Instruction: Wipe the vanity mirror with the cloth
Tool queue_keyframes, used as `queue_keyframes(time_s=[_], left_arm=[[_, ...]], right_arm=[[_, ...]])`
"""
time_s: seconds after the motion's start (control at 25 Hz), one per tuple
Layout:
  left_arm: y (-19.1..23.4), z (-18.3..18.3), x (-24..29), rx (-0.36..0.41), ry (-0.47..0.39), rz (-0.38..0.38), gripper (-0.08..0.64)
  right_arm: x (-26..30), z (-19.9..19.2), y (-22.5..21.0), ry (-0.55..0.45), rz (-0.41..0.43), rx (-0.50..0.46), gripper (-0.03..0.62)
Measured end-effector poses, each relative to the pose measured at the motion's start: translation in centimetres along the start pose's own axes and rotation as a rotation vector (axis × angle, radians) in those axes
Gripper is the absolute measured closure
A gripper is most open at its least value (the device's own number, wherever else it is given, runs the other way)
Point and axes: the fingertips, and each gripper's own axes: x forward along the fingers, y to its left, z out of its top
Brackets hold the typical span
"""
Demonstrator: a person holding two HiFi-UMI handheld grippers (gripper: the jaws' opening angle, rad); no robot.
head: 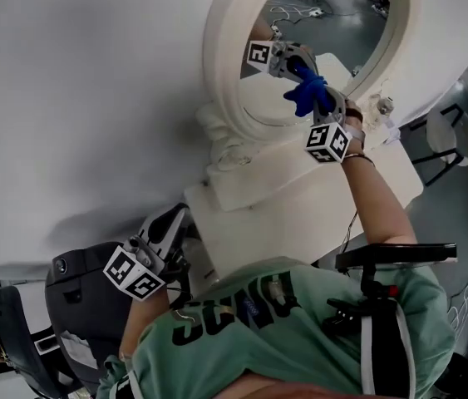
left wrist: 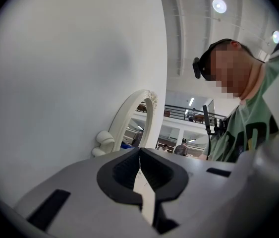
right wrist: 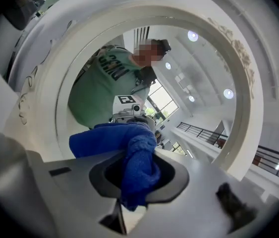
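Soft, light blue cloth (head: pixel 307 92) is clenched by its bunched middle in right gripper (right wrist: pixel 139 180) fingers against the fragile-looking mirror (head: pixel 342 32), upper centre of head view; left gripper (left wrist: pixel 140 175) fingers pressed together, empty.

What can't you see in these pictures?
- Mirror top: cut off by the head view's upper edge.
- Whether the cloth touches the glass: head view, the cloth itself covers that spot.
- Mirror's bottom: left gripper view, the left gripper hides it.
- Smudges on the glass: too small in every view.
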Motion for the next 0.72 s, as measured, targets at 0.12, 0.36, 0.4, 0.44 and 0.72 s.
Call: queue_keyframes(time_s=[0.12,0.36,0.4,0.44,0.72], left_arm=[[0.4,-0.4,0.1,-0.008,0.018,0.013,0.548],[0.6,-0.7,0.4,-0.014,0.030,0.023,0.548],[0.5,-0.8,0.4,-0.014,0.028,0.022,0.548],[0.4,-0.8,0.4,-0.014,0.025,0.021,0.548],[0.0,0.0,0.3,0.024,-0.004,0.013,0.548]], right_arm=[[0.9,-3.9,5.2,0.071,0.070,0.009,0.517],[2.4,-10.2,13.1,0.220,0.245,-0.042,0.515],[2.4,-10.4,13.2,0.224,0.260,-0.029,0.515],[2.4,-10.6,13.2,0.230,0.280,-0.027,0.515],[0.8,-7.0,9.0,0.183,0.396,-0.017,0.514]])
